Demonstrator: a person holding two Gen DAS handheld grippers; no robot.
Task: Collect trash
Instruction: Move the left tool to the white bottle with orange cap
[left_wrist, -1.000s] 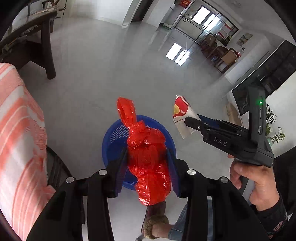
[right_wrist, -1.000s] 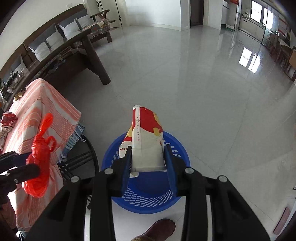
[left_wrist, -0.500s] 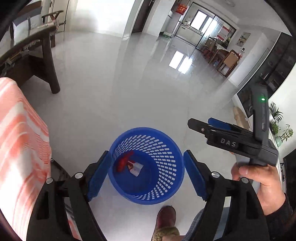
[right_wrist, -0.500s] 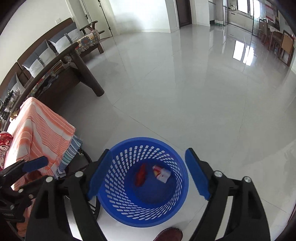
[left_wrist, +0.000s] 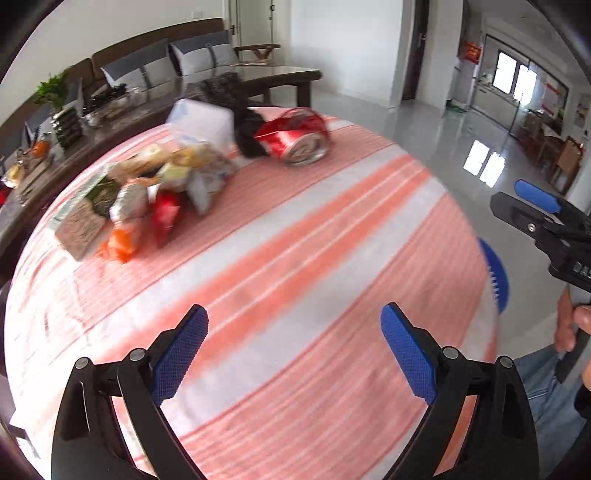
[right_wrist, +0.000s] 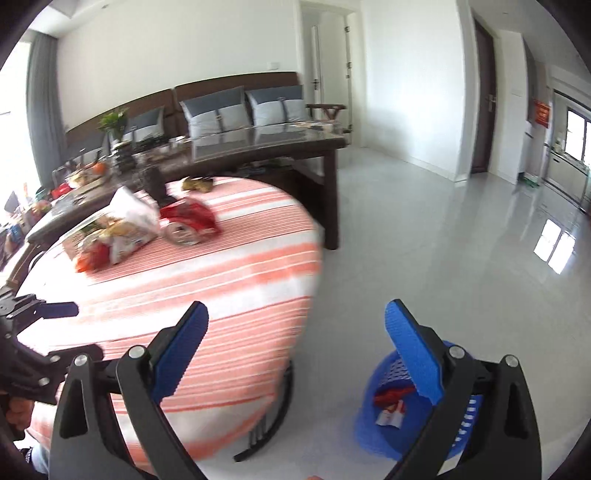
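My left tool (left_wrist: 293, 350) and right tool (right_wrist: 295, 347), both spread apart and holding nothing, above the orange-striped cloth-covered table (left_wrist: 332, 229); blue perforated plastic basket (right_wrist: 391, 417) on floor.

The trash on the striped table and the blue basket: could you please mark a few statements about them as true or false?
1. Both grippers are open and hold nothing. True: the left gripper and the right gripper each show a wide empty gap.
2. The crushed red can lies on its side on the striped tablecloth. True.
3. The blue basket stands on the table. False: it stands on the floor beside the table.
4. The basket is empty. False: a red bag and a red-and-white wrapper lie inside.
5. A pile of snack wrappers is left on the table. True.
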